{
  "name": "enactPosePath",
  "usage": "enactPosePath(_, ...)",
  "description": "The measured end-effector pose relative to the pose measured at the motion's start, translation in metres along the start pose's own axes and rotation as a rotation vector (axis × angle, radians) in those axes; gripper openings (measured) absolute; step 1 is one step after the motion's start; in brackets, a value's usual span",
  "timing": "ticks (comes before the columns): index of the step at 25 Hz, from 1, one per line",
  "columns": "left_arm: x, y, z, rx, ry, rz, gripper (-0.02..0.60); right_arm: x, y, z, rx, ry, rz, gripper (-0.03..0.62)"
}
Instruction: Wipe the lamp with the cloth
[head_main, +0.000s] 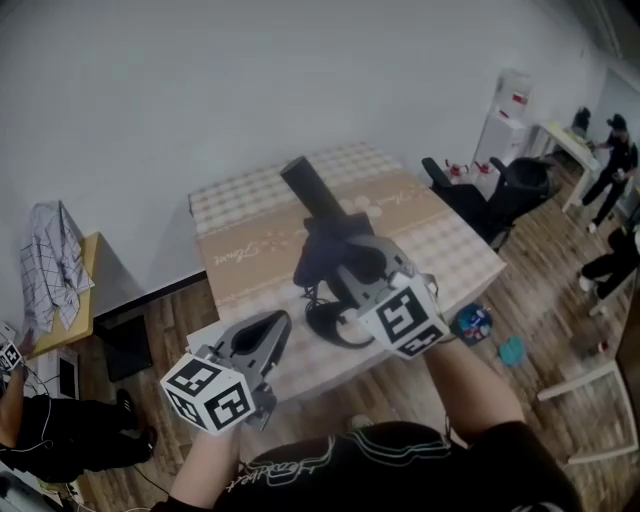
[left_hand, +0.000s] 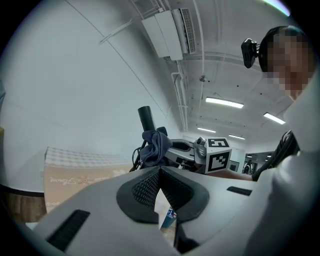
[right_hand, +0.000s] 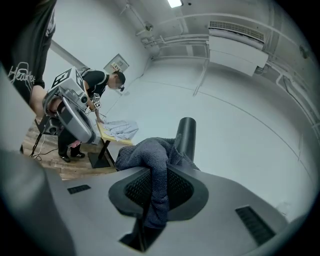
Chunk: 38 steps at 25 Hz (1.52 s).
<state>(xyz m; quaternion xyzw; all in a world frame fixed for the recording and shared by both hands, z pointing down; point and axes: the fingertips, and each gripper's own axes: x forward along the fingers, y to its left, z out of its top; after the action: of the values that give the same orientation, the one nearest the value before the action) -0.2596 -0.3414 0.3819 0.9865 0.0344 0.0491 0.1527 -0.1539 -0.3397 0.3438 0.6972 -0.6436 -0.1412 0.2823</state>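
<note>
jaws of the right gripper (right_hand: 155, 176) are clamped on the cloth (right_hand: 150, 159), a dark blue-grey rag that is pinched between the ribbed pads and bunches up over their tips. just behind the bunched cloth, at the centre of the right gripper view, the lamp (right_hand: 186, 134) rises as a black tube, and the cloth lies against its lower part

jaws of the left gripper (left_hand: 160, 172) are closed tip to tip with nothing between them. only a narrow gap is left lower down, through which a bit of a blue object (left_hand: 167, 218) shows

in the head view the right gripper (head_main: 335, 265) sits at the centre, pressing the cloth (head_main: 322, 250) onto the lamp (head_main: 308, 188), which leans toward the upper left over a table (head_main: 240, 250) with a checked and beige cover. the left gripper (head_main: 275, 325) hangs at the lower left, apart from the lamp and the cloth, near the table's front edge

at the far left of the frame a checked fabric (head_main: 50, 260) lies draped on a small yellow side table (head_main: 88, 300)
</note>
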Motion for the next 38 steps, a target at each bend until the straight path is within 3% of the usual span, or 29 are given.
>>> enactPosePath(17, -0.019, -0.003, -0.026, -0.008, 0.065, -0.100, 0.000, -0.011, 0.046, -0.045, 0.093, 0.143, -0.063, 0.057)
enactPosePath(38, -0.033, -0.027, -0.067, -0.056, 0.121, -0.117, 0.000, -0.058, 0.095, -0.108, 0.312, 0.272, -0.048, 0.057)
